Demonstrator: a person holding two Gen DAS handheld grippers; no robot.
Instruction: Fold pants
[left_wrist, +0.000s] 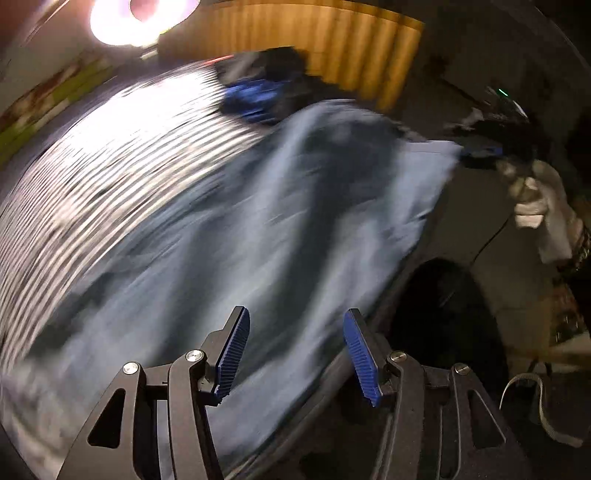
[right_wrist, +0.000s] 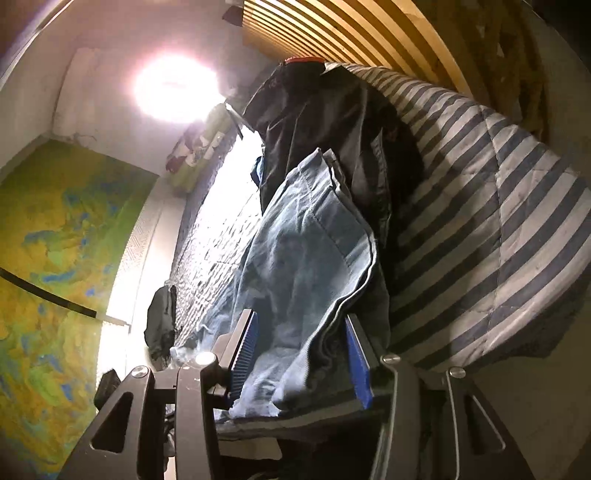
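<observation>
The left wrist view is smeared by blur, so the pants (left_wrist: 280, 221) show only as a pale blue mass on the striped bed cover (left_wrist: 122, 155). The left gripper (left_wrist: 295, 354) has its fingers apart, with nothing between them. The right gripper (right_wrist: 301, 360) has the denim bunched between its fingers; whether they press it, I cannot tell.

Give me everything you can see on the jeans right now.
The jeans are faded light-blue denim with stitched seams, creased, spread along the striped bedcover with one end lifted. The right tool has a thick fold between its pads. The left tool stands open above them, empty. A dark garment lies against their far end.
</observation>
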